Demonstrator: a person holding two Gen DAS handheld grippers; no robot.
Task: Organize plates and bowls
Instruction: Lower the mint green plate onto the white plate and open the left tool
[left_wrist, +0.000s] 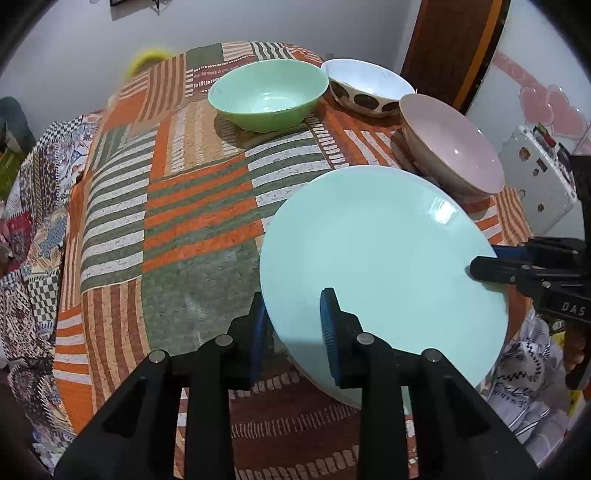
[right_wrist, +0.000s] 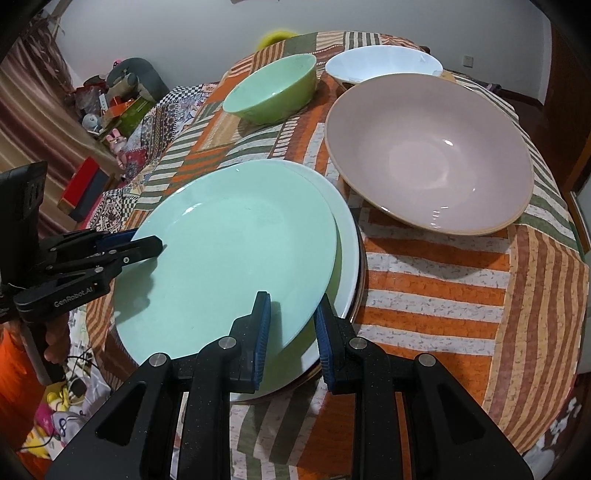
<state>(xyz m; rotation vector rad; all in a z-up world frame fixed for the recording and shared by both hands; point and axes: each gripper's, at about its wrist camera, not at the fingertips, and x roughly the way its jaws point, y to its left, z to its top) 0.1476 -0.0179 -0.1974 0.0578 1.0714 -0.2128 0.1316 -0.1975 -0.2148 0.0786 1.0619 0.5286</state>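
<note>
Both tools (left, right) clamp mint plate; bowls empty.

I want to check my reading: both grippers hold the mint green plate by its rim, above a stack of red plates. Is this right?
Not quite. The plates under the mint green plate are white, not red, as the right wrist view shows. The left gripper and right gripper do hold its rim.

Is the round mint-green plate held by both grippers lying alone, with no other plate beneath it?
No. In the right wrist view the mint-green plate sits over a white plate whose rim shows along its right edge.
</note>
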